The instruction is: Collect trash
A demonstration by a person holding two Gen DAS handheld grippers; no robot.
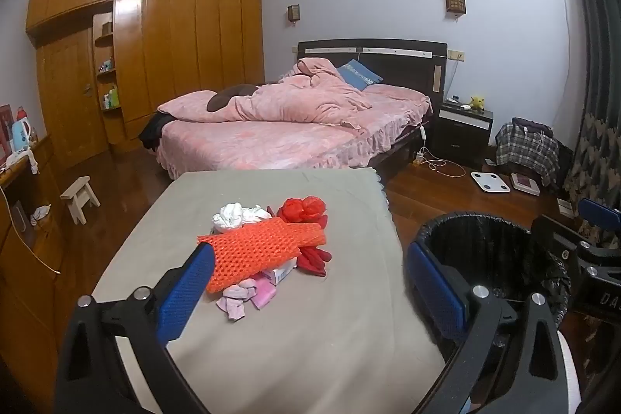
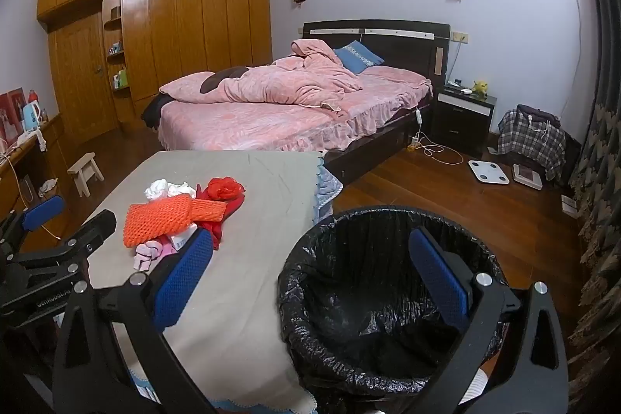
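Observation:
A pile of trash lies on the grey-covered table (image 1: pixel 271 336): an orange foam net (image 1: pixel 252 253), white crumpled tissue (image 1: pixel 236 216), a red plastic bag (image 1: pixel 304 210), pink scraps (image 1: pixel 240 299) and a small carton (image 1: pixel 277 272). The pile also shows in the right wrist view, with the orange net (image 2: pixel 167 218) in front. A bin with a black liner (image 2: pixel 388 297) stands right of the table; it also shows in the left wrist view (image 1: pixel 489 258). My left gripper (image 1: pixel 310 286) is open and empty just short of the pile. My right gripper (image 2: pixel 314 278) is open and empty above the bin's near rim.
A bed with pink bedding (image 1: pixel 291 119) stands behind the table. A wooden wardrobe (image 1: pixel 155 57) lines the left wall, with a small stool (image 1: pixel 79 198) on the floor. A nightstand (image 1: pixel 464 127), a white scale (image 1: pixel 490 182) and a plaid bag (image 1: pixel 528 146) are at the right.

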